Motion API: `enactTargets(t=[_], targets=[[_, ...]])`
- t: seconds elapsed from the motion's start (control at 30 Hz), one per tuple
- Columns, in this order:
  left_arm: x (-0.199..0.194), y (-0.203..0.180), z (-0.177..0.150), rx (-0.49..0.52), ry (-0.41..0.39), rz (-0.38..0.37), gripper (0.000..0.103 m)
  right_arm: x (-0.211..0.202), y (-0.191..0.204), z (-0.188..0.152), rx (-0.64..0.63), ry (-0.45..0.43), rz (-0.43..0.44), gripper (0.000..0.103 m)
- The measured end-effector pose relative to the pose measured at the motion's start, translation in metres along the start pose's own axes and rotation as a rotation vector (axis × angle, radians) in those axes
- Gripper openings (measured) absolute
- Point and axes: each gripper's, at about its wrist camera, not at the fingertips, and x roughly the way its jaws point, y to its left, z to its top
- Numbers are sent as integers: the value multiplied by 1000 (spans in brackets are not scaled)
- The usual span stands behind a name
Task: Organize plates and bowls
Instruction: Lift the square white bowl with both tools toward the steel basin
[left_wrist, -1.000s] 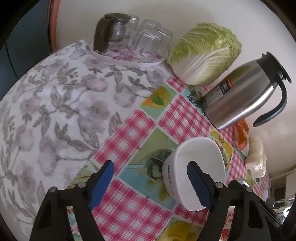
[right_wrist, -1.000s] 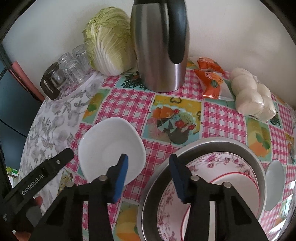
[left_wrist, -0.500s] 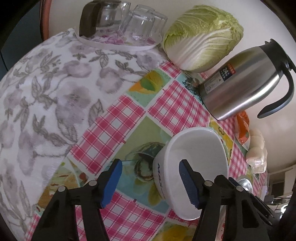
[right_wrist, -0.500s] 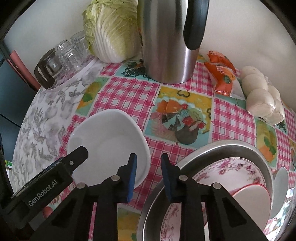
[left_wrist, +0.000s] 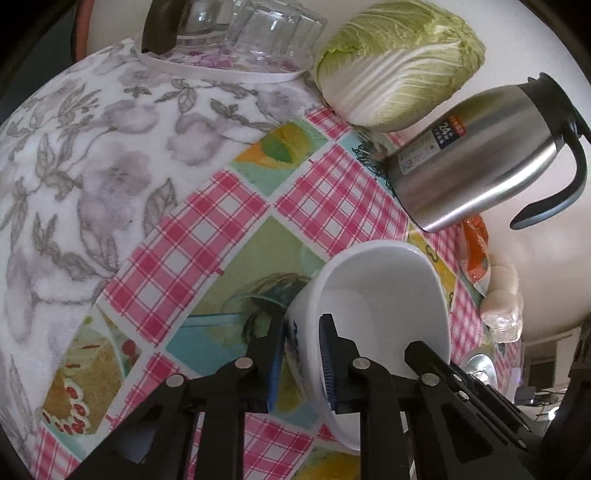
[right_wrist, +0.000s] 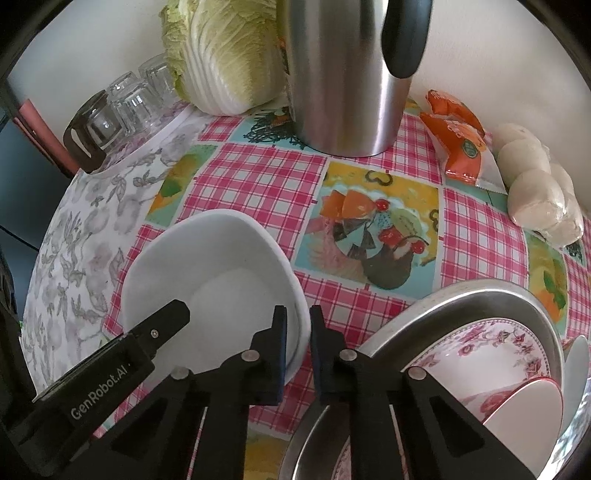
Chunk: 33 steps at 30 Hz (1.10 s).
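Note:
A white bowl (left_wrist: 388, 295) (right_wrist: 214, 273) stands on the checked tablecloth. My left gripper (left_wrist: 301, 326) straddles its left wall, one blue pad outside and one inside. Its jaws are closing, and the pads press on the wall. One left finger (right_wrist: 162, 325) shows inside the bowl in the right wrist view. My right gripper (right_wrist: 297, 314) has closed on the bowl's right rim, which is pinched between its pads. To the right, a metal basin (right_wrist: 461, 291) holds a floral plate (right_wrist: 498, 347) and a red-rimmed white plate (right_wrist: 524, 406).
A steel thermos jug (right_wrist: 343, 74), a Chinese cabbage (right_wrist: 221, 48) and a tray of upturned glasses (right_wrist: 122, 103) line the wall behind the bowl. Orange packets (right_wrist: 458, 140) and bagged white buns (right_wrist: 539, 192) lie at the back right.
Both grippers have come down onto the white bowl. Their jaws went from wide open to closed on opposite sides of its rim.

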Motion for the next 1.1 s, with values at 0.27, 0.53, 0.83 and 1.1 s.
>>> enactTargets(t=[0.27,0.53,0.83,1.1], targets=[[-3,5,0,-11,7,-36,20,-4,-1,-1,16,-11,16,11],[-24,-4,-1,19,-30,-47,20,-25,-3,-1,18,-51,33,11],[-75,-32,-8,83,-124,-37,20,-70,-10,-6,32,-127,75,11],[-118,-59,-29,141,-191,-72,20,-120,-30,-21,67,-204,118,11]])
